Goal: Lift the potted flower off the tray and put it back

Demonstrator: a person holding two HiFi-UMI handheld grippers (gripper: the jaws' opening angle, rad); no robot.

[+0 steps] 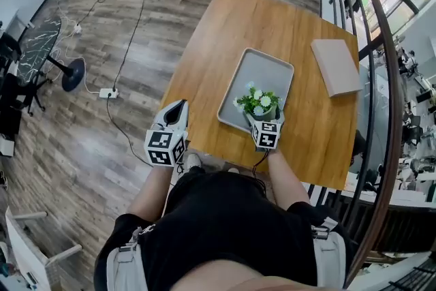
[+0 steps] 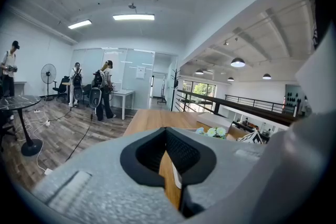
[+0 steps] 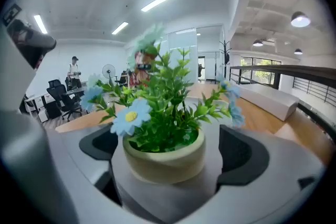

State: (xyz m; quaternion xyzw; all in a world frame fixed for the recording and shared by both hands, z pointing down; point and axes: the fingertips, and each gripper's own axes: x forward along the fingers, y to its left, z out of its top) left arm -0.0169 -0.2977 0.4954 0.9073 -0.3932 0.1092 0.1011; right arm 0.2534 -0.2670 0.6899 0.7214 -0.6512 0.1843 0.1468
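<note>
Our right tool (image 1: 263, 118) sits loose round the potted flower (image 1: 259, 103) on the tray (image 1: 262, 75). If we squeeze weakly, it could slip.

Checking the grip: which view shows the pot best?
Right gripper view: the pot sits large between the parted tongs. Head view shows it small, under its flowers; left gripper view catches only the flowers.

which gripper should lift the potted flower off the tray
Right. The right gripper has open fingers either side of the potted flower on the tray; the left gripper is off at the table edge.
</note>
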